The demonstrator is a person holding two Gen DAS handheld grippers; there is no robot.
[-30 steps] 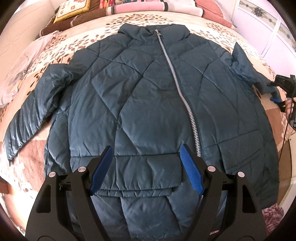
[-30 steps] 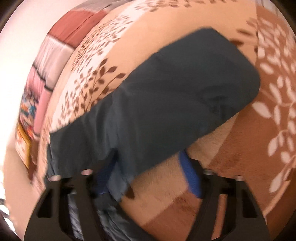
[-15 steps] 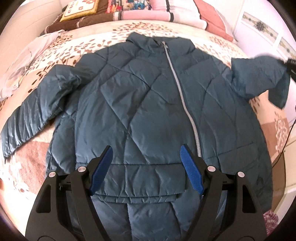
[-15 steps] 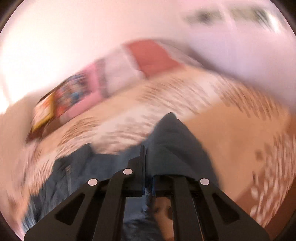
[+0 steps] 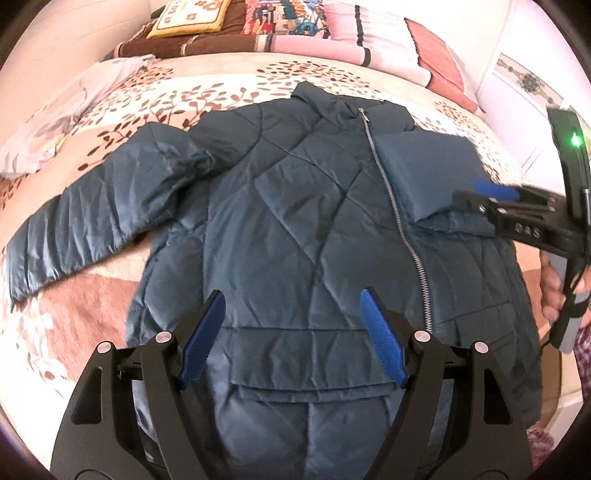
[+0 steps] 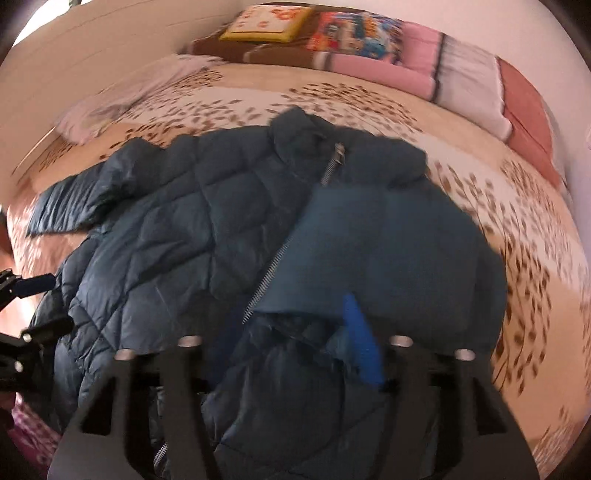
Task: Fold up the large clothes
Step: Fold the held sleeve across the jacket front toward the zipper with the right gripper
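Dark teal quilted puffer jacket (image 5: 295, 229) lies zipped on the leaf-print bedspread (image 5: 258, 81), right gripper (image 6: 295, 343) spread above the folded-in sleeve (image 5: 424, 173), gripping nothing, left gripper (image 5: 291, 339) wide, empty above the hem; smooth that sleeve flat first.

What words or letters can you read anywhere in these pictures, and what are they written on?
"DAS": raised letters on the black body of the right gripper, as best they can be read in the left wrist view.
Yellow cushion at the head of the bed: flower shapes and some marks, too small to read.
Colourful printed pillow: cartoon print, too blurred to read.
Jacket: no label visible.
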